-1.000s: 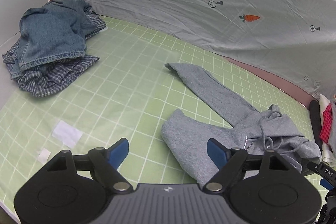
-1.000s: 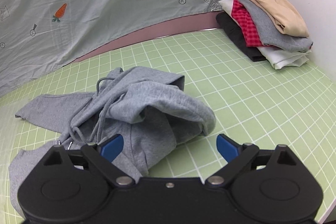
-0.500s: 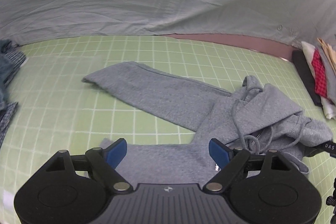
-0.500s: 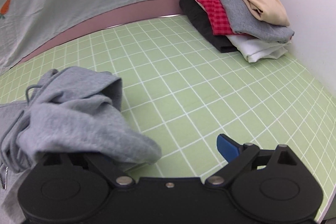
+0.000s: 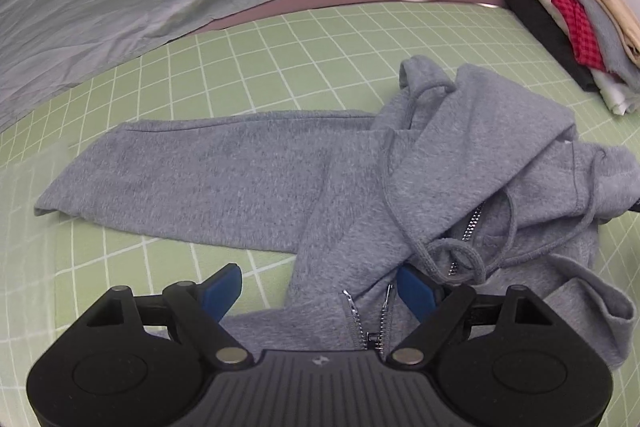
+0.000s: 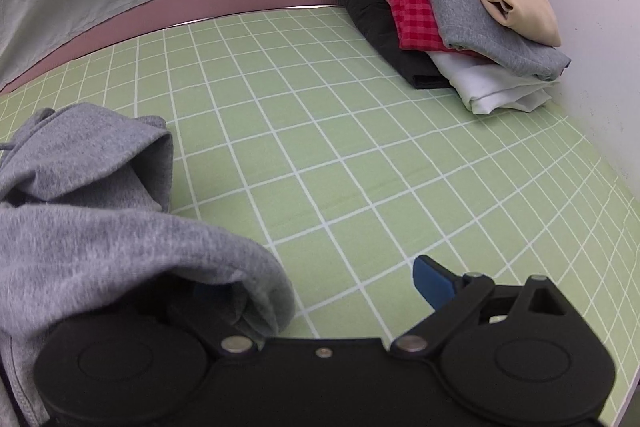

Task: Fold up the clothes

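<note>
The gray hoodie (image 5: 400, 187) lies crumpled on the green grid tabletop (image 6: 340, 155), one sleeve stretching away to the left of the left claw (image 5: 320, 289). That claw, spread, has just been narrowing around the zipper (image 5: 380, 311) without pinching. A fold hides the right claw's (image 6: 320, 283) left finger; it looks spread.

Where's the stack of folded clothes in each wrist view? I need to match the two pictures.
Left wrist: stack of folded clothes at the far right edge, beyond the grey hoodie.
Right wrist: upper right, against the wall.
Shared landmark: the red checked garment in it.
</note>
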{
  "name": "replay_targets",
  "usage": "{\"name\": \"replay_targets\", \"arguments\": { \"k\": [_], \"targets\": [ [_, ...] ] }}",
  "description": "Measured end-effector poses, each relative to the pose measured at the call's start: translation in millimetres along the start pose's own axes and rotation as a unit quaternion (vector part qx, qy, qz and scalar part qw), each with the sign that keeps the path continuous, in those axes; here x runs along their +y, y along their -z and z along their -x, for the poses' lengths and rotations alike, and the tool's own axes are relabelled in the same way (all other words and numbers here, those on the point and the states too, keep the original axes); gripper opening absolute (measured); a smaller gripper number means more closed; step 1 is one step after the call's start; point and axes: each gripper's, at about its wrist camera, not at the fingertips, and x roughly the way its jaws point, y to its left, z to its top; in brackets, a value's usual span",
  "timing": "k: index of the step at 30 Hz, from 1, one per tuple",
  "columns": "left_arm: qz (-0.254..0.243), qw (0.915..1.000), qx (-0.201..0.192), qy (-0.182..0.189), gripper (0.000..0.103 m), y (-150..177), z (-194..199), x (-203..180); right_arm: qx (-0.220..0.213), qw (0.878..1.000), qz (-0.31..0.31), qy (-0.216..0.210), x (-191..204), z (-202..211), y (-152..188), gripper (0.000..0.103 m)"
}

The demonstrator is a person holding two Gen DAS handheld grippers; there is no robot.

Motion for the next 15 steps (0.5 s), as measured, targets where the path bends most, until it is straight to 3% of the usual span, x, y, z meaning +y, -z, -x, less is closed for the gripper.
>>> {"name": "replay_targets", "arguments": {
  "k": [7,10,13,14,15],
  "targets": [
    [0.043,0.9980,-0.022,0.040,0.032,-11,2,11,-0.017,1.000,0.003,0.013,0,5,-3,0.096],
    [0.060,0.9969,-0.026,0.044,0.030,-18,2,16,-0.027,1.000,0.002,0.016,-2,8,-6,0.093],
    [0.044,0.9978,-0.018,0.045,0.029,-20,-8,11,-0.025,1.000,0.008,0.012,1,7,-8,0.088],
    [0.044,0.9980,-0.017,0.043,0.025,-21,-11,10,-0.023,1.000,0.009,0.008,2,7,-8,0.084],
    [0.050,0.9978,-0.017,0.041,0.013,-21,-12,11,-0.021,1.000,0.011,0.003,4,6,-8,0.078]
  ]
}}
